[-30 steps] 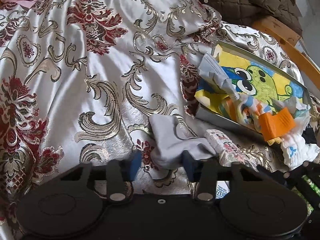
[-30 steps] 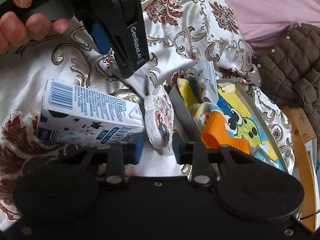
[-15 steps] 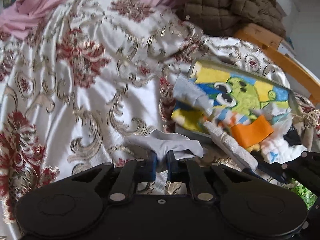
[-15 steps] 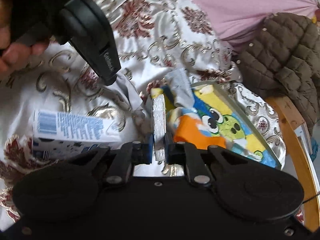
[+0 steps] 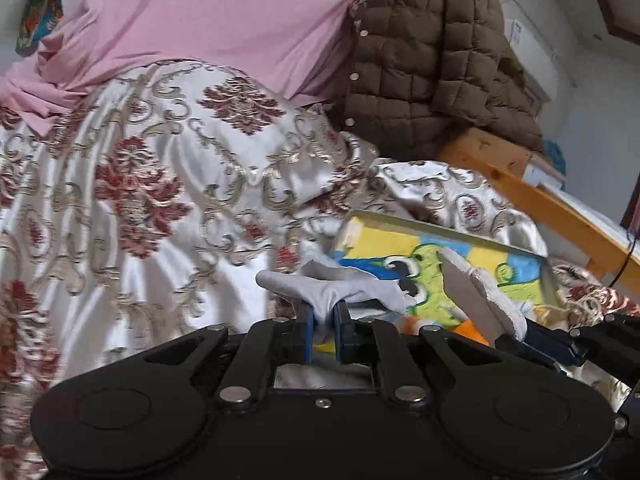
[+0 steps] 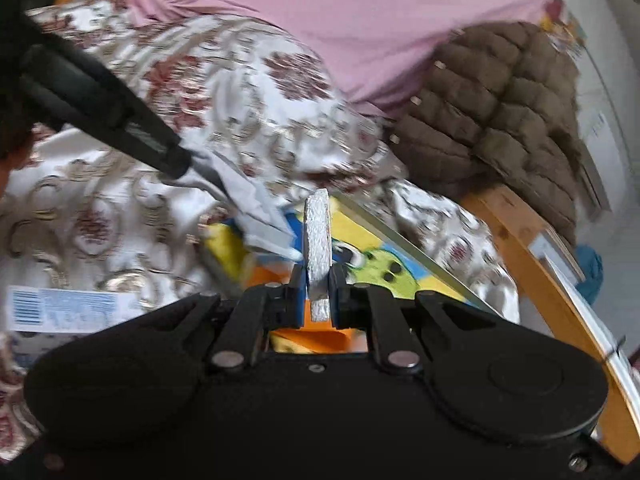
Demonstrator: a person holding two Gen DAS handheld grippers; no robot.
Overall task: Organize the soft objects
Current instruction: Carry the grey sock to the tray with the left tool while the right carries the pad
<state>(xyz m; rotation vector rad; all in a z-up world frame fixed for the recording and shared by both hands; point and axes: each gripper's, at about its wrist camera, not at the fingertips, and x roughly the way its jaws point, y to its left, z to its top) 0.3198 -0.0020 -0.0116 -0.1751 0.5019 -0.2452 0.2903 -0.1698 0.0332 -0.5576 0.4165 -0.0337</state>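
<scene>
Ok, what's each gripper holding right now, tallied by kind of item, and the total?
Grey cloth: 1, pinched in the left gripper — grey cloth.
Flat white pad: 1, held edge-on in the right gripper — white pad.
Total held: 2, both above the cartoon tray.

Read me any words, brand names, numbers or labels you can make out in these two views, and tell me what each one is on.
No text can be read in either view.
Carton lying on the bedspread: a barcode and blue print, too blurred to read.
Left gripper, seen from the right wrist view: a pale strip on its side, smeared by motion, unreadable.
Cartoon tray: a picture only, no words visible.
</scene>
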